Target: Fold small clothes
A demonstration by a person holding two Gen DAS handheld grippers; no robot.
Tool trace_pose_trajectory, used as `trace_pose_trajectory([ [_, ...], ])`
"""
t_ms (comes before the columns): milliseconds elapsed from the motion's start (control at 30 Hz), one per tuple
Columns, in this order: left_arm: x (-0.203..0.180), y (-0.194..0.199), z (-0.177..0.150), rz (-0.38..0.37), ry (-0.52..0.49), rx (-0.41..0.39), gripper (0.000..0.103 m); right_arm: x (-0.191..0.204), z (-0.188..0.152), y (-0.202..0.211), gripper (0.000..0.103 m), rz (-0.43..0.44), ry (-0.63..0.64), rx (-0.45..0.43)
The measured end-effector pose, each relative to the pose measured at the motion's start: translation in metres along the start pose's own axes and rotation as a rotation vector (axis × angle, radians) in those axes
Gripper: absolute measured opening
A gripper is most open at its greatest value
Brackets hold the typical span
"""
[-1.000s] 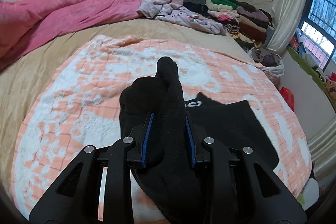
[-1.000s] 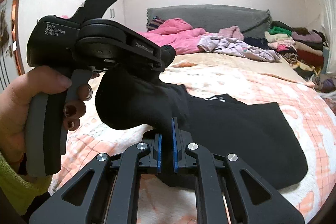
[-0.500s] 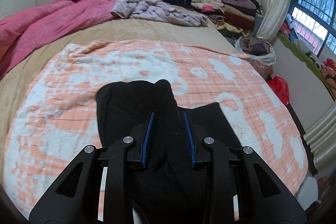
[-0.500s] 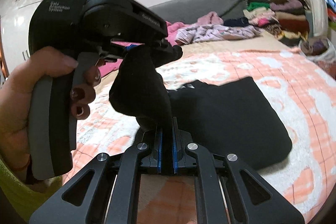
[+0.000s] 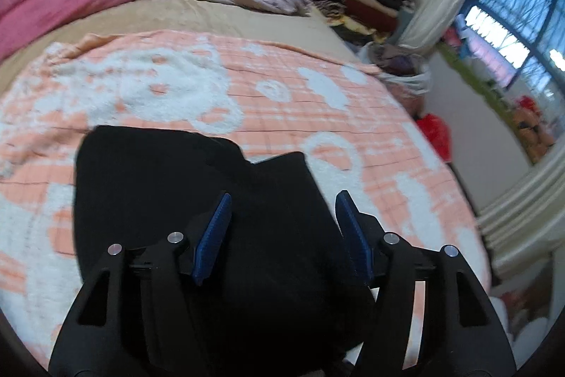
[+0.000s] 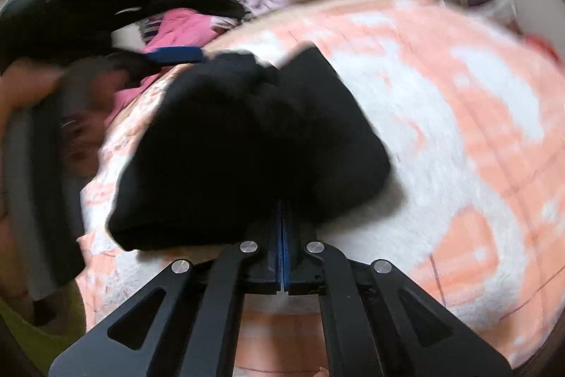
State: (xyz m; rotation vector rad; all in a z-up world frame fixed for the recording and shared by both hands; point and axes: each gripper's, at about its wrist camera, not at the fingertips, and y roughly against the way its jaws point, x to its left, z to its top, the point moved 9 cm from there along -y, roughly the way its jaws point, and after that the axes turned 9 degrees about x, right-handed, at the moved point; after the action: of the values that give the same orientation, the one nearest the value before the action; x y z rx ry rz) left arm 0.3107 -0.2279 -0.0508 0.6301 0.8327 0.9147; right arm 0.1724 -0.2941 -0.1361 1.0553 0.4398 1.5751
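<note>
Left gripper (image 5: 282, 232) jaws just spread, pads clear of black garment (image 5: 183, 200) below | right gripper (image 6: 282, 235) clamped tight on its near edge | garment lies folded on peach blanket (image 5: 282, 83), stretching ahead of both claws

The left gripper (image 5: 282, 235) had just been opening, its blue pads clear of the black garment (image 5: 183, 200) lying folded, apparently double, on the peach-and-white blanket (image 5: 282, 94).
</note>
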Motion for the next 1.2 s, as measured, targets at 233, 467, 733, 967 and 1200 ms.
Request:
trace_pose_trajectory([
  [233,0.046,0.063,-0.001,0.095,0.017,-0.133,0.057,-0.007,0.011,0.022,0.006,0.132,-0.075,-0.037],
  [467,0.104,0.046,-0.041,0.212,0.029,-0.042,0.058,0.023,0.069,0.032,0.068,0.241,0.011,0.007],
  [733,0.105,0.022,-0.068,0.225,-0.024,0.000,0.058,0.033,0.109,-0.042,0.076,0.206,0.031,0.240],
  [967,0.107,0.022,-0.070,0.208,-0.023,0.003,0.058,0.035,0.107,-0.078,0.057,0.318,-0.010,0.337],
  [1200,0.097,0.035,-0.071,0.164,-0.015,-0.018,0.058,0.066,0.118,-0.044,0.023,0.306,0.158,0.183],
])
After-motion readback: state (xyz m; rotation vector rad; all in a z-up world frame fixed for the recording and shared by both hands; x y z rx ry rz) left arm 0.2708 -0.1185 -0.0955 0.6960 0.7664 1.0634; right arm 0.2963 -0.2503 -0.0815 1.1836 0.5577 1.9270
